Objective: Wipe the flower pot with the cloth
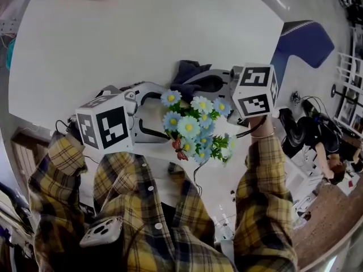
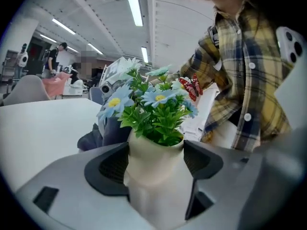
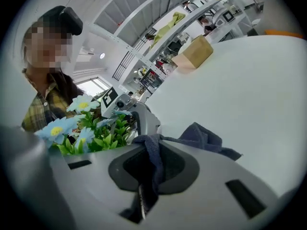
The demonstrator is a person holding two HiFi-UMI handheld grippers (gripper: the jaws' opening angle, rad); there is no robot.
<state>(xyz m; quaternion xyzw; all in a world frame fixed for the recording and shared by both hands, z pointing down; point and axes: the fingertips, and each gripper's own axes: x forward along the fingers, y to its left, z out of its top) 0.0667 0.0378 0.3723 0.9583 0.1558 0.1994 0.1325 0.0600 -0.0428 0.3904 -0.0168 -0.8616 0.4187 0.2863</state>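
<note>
A cream flower pot [image 2: 156, 176] with blue daisies [image 2: 153, 104] stands between the pads of my left gripper [image 2: 156, 163], which press on its two sides. In the head view the flowers [image 1: 193, 126] hide the pot, and the left gripper [image 1: 163, 115] reaches in from the left. My right gripper [image 3: 151, 164] is shut on a dark blue-grey cloth [image 3: 201, 138], which hangs out past its jaws onto the table. From above, the right gripper [image 1: 198, 84] and the cloth [image 1: 187, 72] sit just behind the flowers.
The white table [image 1: 113, 38] spreads out far behind the pot, with a cardboard box [image 3: 194, 54] at its far side. A blue chair [image 1: 303, 41] stands to the right. The table's near edge runs close to the person's plaid shirt [image 1: 147, 208].
</note>
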